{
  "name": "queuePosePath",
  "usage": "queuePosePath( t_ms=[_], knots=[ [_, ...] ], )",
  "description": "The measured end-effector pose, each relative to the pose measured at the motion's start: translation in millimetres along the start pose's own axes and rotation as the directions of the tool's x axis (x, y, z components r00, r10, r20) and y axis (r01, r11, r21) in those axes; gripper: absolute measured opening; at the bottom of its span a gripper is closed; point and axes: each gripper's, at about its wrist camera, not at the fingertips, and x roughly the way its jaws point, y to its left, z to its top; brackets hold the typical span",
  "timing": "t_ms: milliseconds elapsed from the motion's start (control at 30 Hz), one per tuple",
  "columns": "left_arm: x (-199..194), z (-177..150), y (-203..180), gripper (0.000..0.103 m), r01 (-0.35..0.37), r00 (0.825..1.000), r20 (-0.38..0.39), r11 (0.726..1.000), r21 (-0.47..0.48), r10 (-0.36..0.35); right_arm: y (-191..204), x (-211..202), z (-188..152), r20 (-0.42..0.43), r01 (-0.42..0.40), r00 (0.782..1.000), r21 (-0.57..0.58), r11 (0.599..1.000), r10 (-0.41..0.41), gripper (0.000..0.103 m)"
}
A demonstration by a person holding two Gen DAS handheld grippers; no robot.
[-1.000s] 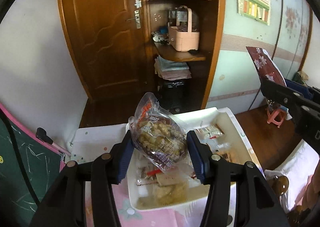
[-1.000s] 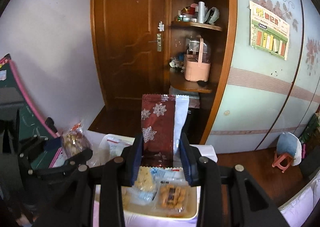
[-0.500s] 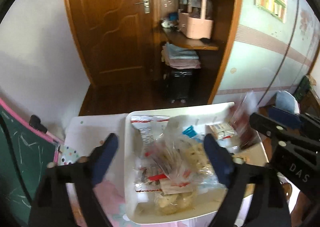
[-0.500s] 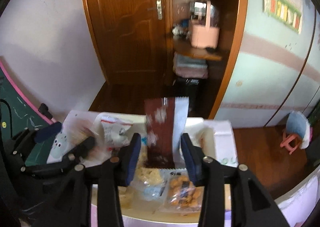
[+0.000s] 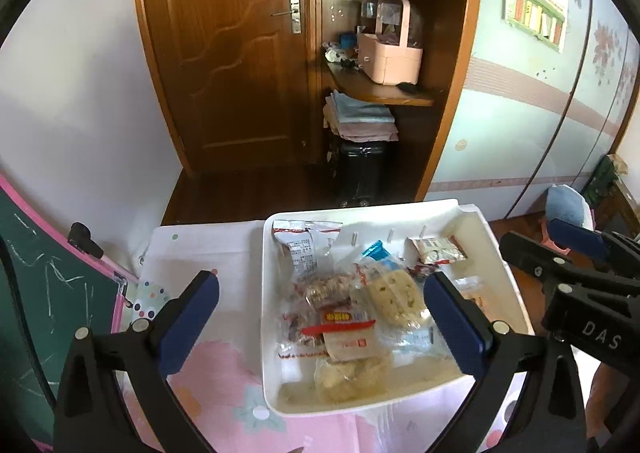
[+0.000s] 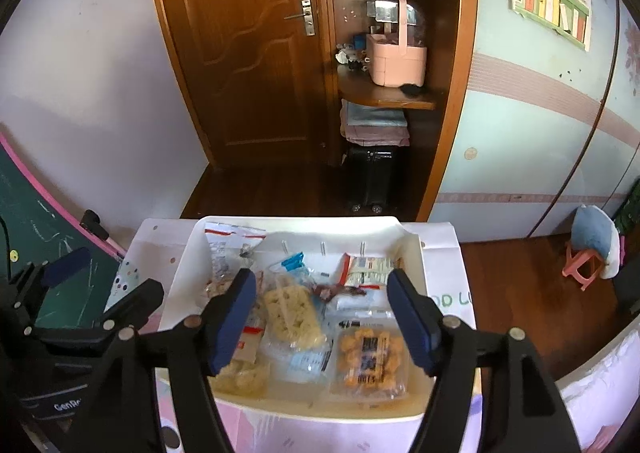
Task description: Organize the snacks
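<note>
A white tray on a pink floral cloth holds several snack packets. My left gripper hovers over the tray's left half, its jaws still opening wide, with nothing between the pads. A clear bag of brown clusters lies in the tray below it. My right gripper hangs over the tray's middle, jaws opening and nothing held. A dark red packet lies flat among the others, beside a yellow cracker packet and an orange snack packet.
A green chalkboard with a pink frame leans at the left of the table. Beyond the table are a wooden door, corner shelves with a pink basket and a black suitcase. A pink stool stands right.
Both grippers opened and let go: the clear bag of brown clusters and the dark red snowflake packet dropped into the tray. Both hands sank toward the tray.
</note>
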Motion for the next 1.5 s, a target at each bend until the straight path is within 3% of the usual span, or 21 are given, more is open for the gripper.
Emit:
queuePosePath(
  t_ms=[500, 767, 833, 967, 1100, 1233, 1500],
  knots=[
    [-138.4, -42.1, 3.0, 0.102, 0.008, 0.996, 0.093, 1.0, 0.02, -0.01, 26.1, -115.8, -45.7, 0.054, -0.018, 0.998, -0.044, 0.999, 0.02, 0.069],
    [-206.2, -109.2, 5.1, 0.103, -0.002, 0.993, 0.115, 0.999, 0.039, -0.002, 47.5, -175.2, -103.1, 0.084, -0.018, 0.996, -0.083, 0.996, 0.025, 0.071],
    [-221.1, -126.5, 8.0, 0.103, -0.007, 0.993, 0.122, 1.0, 0.023, 0.005, 49.9, -185.7, -122.4, 0.077, -0.019, 0.997, -0.073, 0.997, 0.024, 0.077],
    [-252.9, -166.7, 16.3, 0.103, 0.037, 0.99, 0.136, 0.999, -0.033, -0.032, 49.6, -198.1, -154.6, 0.051, -0.059, 0.997, -0.039, 0.998, 0.061, 0.077],
    [-266.4, -199.9, 14.6, 0.103, -0.023, 0.995, 0.099, 0.999, -0.048, 0.027, 51.7, -212.1, -196.2, 0.058, -0.066, 0.996, -0.02, 0.998, 0.067, 0.081],
    [-274.1, -226.6, 11.7, 0.103, -0.098, 0.989, 0.109, 0.994, -0.041, 0.102, 49.9, -218.1, -227.3, 0.064, -0.094, 0.994, 0.007, 0.996, 0.093, 0.084],
    [-287.0, -260.6, 3.4, 0.103, -0.09, 0.987, 0.129, 0.995, -0.051, 0.096, 42.4, -237.5, -268.3, 0.108, -0.083, 0.991, 0.049, 0.995, 0.077, 0.085]
  ],
)
